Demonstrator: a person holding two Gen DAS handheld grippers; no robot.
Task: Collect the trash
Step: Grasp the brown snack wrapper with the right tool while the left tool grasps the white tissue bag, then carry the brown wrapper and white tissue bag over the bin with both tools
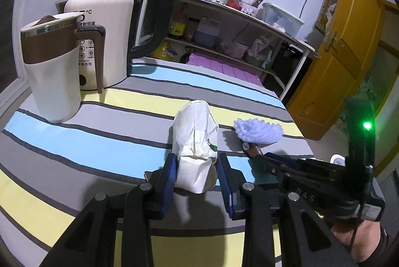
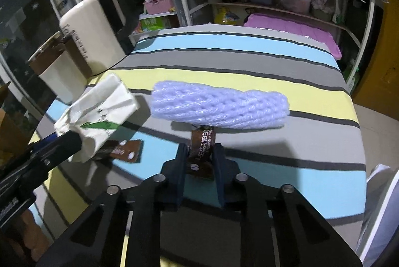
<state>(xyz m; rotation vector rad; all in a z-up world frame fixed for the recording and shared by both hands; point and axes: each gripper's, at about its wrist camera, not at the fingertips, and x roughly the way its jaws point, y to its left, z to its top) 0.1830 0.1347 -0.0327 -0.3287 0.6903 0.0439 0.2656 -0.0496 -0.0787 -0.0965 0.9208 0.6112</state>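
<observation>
White carton point(image 1: 195, 142) clamped in left gripper point(image 1: 197, 167); brown wrapper point(image 2: 201, 152) pinched in right gripper point(image 2: 200, 157). Both lifted; next, probably a bin.

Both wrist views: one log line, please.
left gripper: shut on white carton | right gripper: shut on brown wrapper | foam net: on table

Crumpled white paper carton point(image 1: 195, 142); foam net sleeve point(image 2: 219, 107), probably soft; glossy brown wrapper point(image 2: 202, 152); matt striped tablecloth point(image 1: 99, 142).

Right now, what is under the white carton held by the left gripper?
In the right wrist view, a flat brown wrapper lies on the striped tablecloth beneath the crumpled white carton. Its near end shows; the carton and the left gripper cover the rest.
</observation>
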